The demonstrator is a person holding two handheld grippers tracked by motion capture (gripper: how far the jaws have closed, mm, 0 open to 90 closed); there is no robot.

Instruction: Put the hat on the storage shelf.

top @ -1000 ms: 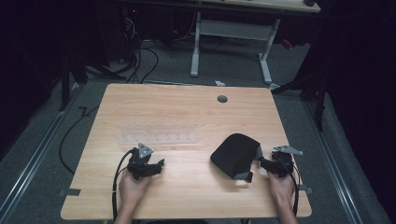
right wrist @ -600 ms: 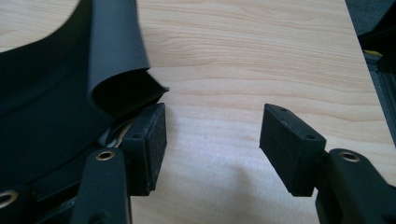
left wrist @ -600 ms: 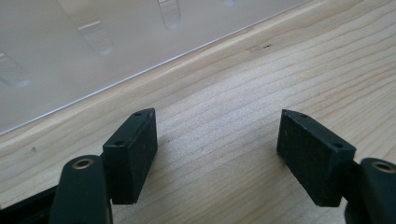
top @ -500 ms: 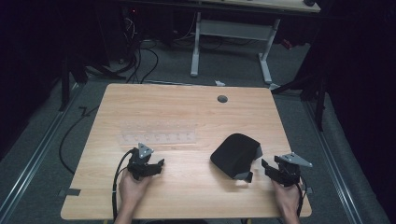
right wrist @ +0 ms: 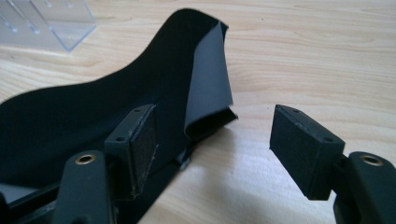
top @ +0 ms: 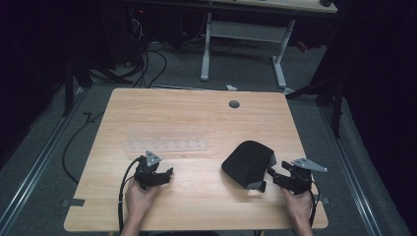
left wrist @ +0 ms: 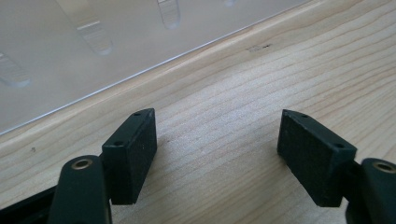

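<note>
A black cloth pouch (top: 247,163) lies humped on the right half of the wooden table (top: 196,113), its grey-lined edge folded up toward the person's right hand. The right gripper (top: 276,176) sits just beside that edge, its jaws having just been opening and now spread wide; in the right gripper view the pouch (right wrist: 116,88) lies ahead and to the left, partly behind the left finger (right wrist: 140,140), while the right finger (right wrist: 303,144) stands over bare wood, and neither pad presses on the fabric. The folded corner rises in the gap's left part. Across the table, the left gripper (top: 166,173) rests with its fingers (left wrist: 135,149) spread apart over bare wood, gripping nothing. A clear plastic rack (top: 166,139) lies just beyond it, well apart from the pouch.
</note>
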